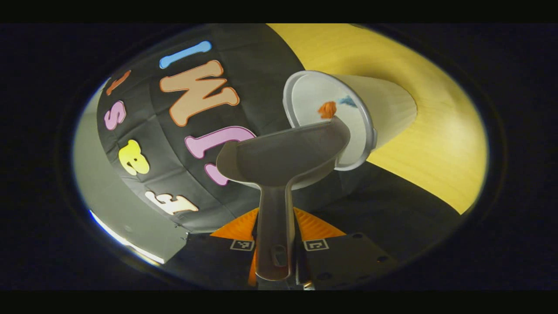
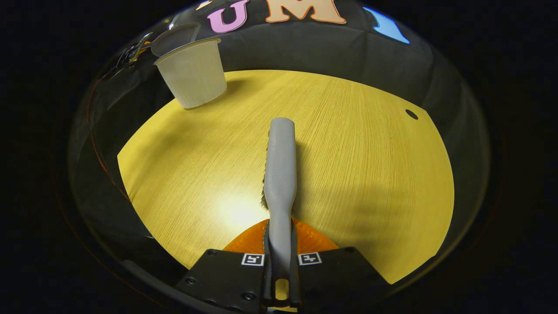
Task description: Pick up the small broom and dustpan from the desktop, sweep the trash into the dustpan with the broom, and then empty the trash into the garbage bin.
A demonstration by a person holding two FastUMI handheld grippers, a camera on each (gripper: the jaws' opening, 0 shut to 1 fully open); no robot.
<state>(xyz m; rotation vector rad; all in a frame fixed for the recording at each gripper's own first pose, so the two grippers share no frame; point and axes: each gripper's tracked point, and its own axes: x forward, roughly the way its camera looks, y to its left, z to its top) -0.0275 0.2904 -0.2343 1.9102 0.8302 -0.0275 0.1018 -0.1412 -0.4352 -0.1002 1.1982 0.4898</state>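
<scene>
In the left gripper view my left gripper (image 1: 276,244) is shut on the handle of the grey dustpan (image 1: 283,155), which is tipped with its lip over the rim of the white garbage bin (image 1: 383,113). Orange trash (image 1: 327,109) and a blue scrap (image 1: 348,101) lie inside the bin. In the right gripper view my right gripper (image 2: 280,257) is shut on the handle of the small grey broom (image 2: 281,165), held over the wooden desktop (image 2: 357,165) with its bristles to the left. The bin (image 2: 194,72) stands at the far left with the dustpan (image 2: 174,37) above it.
The yellow wooden desktop (image 1: 436,144) runs under the bin. A small dark hole (image 2: 411,114) marks the desktop's far right. The left gripper (image 2: 133,52) shows dimly beside the bin in the right gripper view.
</scene>
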